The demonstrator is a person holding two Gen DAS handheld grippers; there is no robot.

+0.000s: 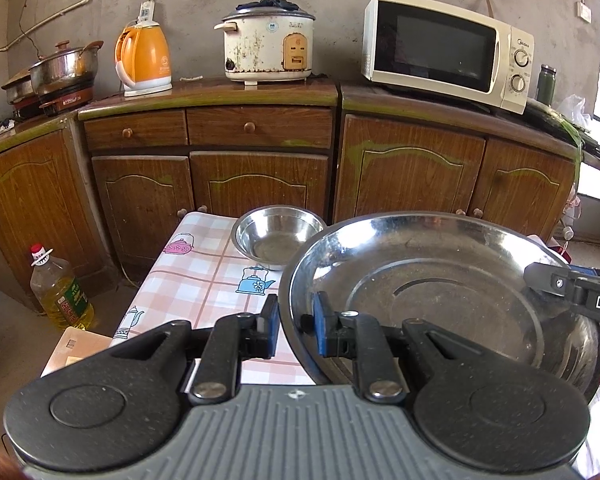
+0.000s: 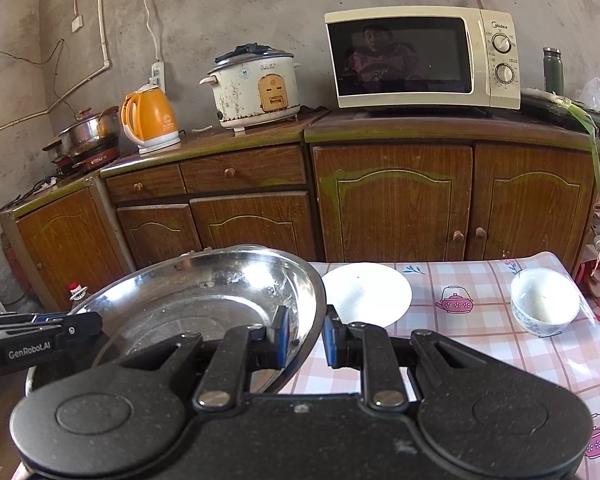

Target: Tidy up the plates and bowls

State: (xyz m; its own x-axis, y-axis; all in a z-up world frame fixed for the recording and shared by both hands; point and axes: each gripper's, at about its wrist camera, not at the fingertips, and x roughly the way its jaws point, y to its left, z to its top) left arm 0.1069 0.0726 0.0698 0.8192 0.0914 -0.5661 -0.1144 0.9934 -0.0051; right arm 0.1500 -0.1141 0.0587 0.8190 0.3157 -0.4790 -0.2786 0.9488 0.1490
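Observation:
A wide steel basin is held by its rim from both sides, over the checked table. My left gripper is shut on the basin's left rim, one blue pad inside and one outside. My right gripper is shut on the basin's right rim in the same way. Each gripper shows in the other's view, the right gripper at the far rim and the left gripper low on the left. A smaller steel bowl stands at the table's far edge. A white plate and a white ceramic bowl sit on the table to the right.
Brown cabinets run along the wall behind the table, carrying a microwave, a rice cooker and an orange kettle. An oil bottle stands on the floor left of the table.

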